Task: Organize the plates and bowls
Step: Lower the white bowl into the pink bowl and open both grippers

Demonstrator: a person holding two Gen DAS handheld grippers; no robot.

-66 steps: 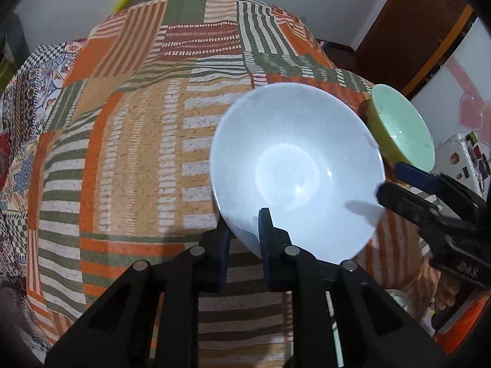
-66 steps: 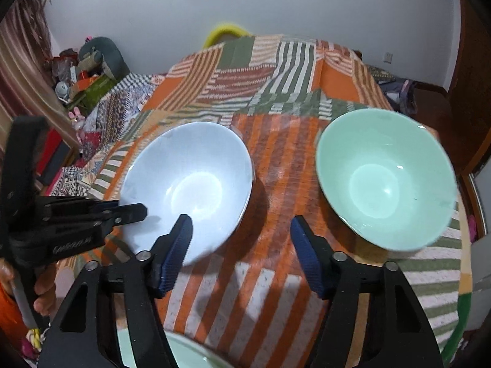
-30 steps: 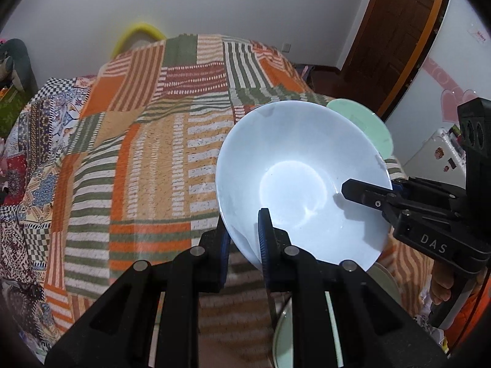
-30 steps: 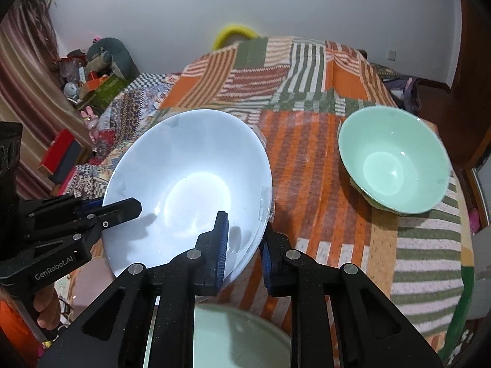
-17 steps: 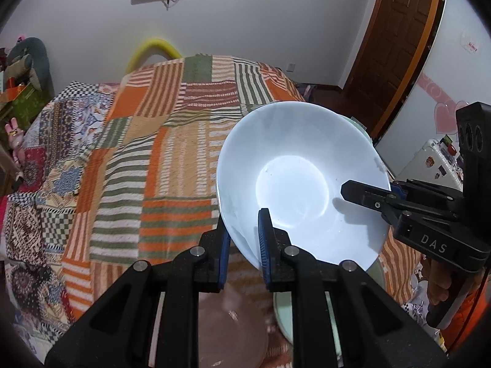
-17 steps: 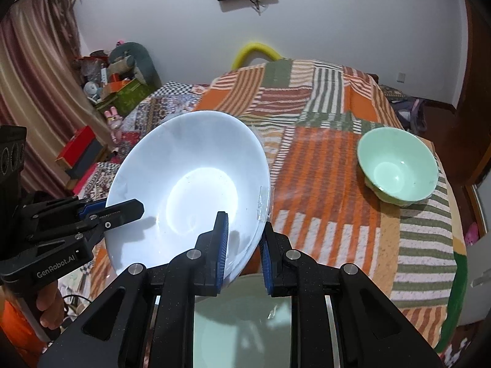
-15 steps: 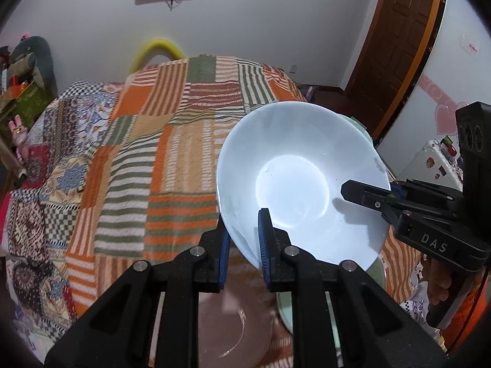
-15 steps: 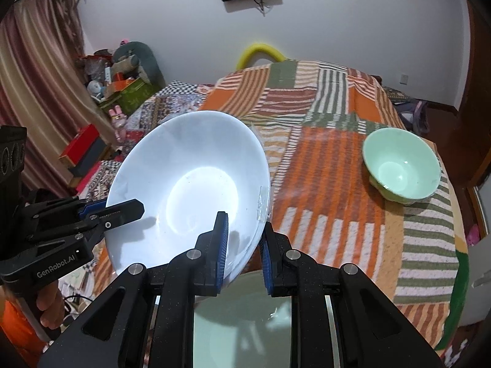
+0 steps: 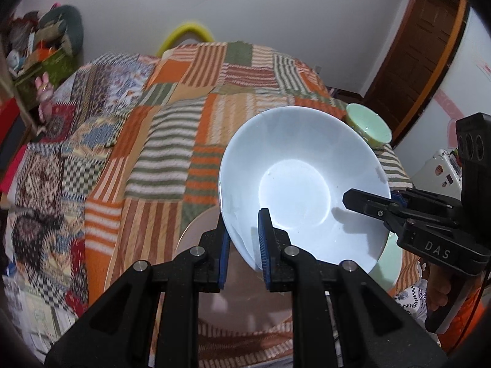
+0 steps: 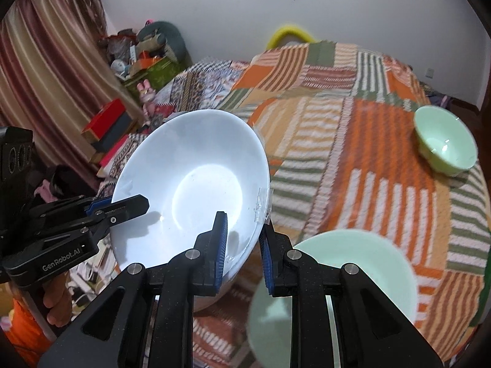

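- Both tongs, left [image 9: 242, 240] and right [image 10: 242, 245], were clamped on opposite rim edges of the glossy white ceramic bowl [image 9: 300, 184].
- It looked rigid, slippery and breakable; the rim seemed the sensible hold.

The white bowl [image 10: 190, 181], once resting on the bed [image 10: 353, 159], is now lifted clear of it; the right tool [image 10: 242, 242], open before, now clamps its rim opposite the left tool [image 9: 242, 239].

The left gripper [image 9: 242, 245] is black plastic with shiny round screws and blue fingers [image 9: 263, 245]. The right gripper [image 10: 242, 248] looks the same. One says "GenRobot.AI", the other "DAS". Bare skin and an orange sleeve [image 9: 466, 331] show.
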